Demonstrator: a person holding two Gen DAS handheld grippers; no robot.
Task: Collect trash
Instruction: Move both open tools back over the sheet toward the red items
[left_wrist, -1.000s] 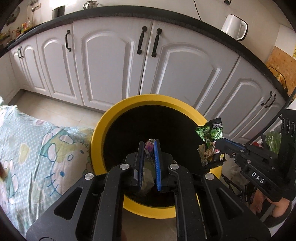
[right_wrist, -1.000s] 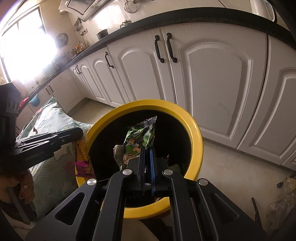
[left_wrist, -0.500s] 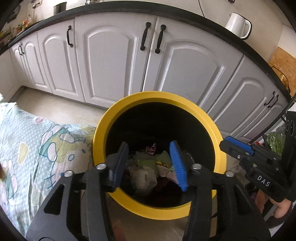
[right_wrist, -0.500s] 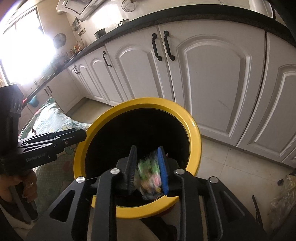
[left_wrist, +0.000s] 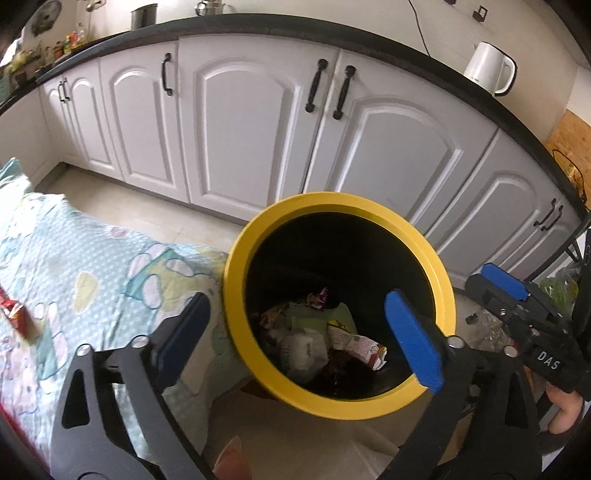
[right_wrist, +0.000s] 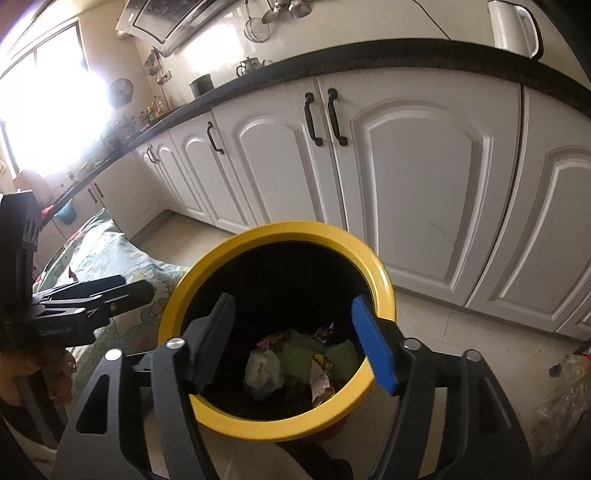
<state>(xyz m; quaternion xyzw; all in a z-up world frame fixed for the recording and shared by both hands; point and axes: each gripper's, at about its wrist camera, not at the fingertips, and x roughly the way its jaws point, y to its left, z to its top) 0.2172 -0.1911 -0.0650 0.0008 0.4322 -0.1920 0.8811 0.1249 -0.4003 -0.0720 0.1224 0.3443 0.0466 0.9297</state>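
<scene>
A round bin with a yellow rim (left_wrist: 236, 258) (right_wrist: 384, 284) stands on the floor in front of white cabinets. Inside lie several crumpled wrappers (left_wrist: 306, 339) (right_wrist: 291, 358). My left gripper (left_wrist: 299, 328) is open and empty, held above the bin's near edge. My right gripper (right_wrist: 295, 343) is open and empty over the bin mouth; it also shows in the left wrist view (left_wrist: 506, 291) at the right. A red wrapper (left_wrist: 16, 317) lies on the patterned cloth at the far left.
White cabinet doors (left_wrist: 243, 122) with black handles run behind the bin under a dark counter with a white kettle (left_wrist: 487, 70). A light blue cartoon-print cloth (left_wrist: 92, 273) covers the surface left of the bin. A plastic bag (right_wrist: 565, 387) lies on the floor at right.
Both grippers opened and dropped their wrappers into the bin: the left let go of the purple one, the right of the green packet. Both then drew back, jaws wider.
</scene>
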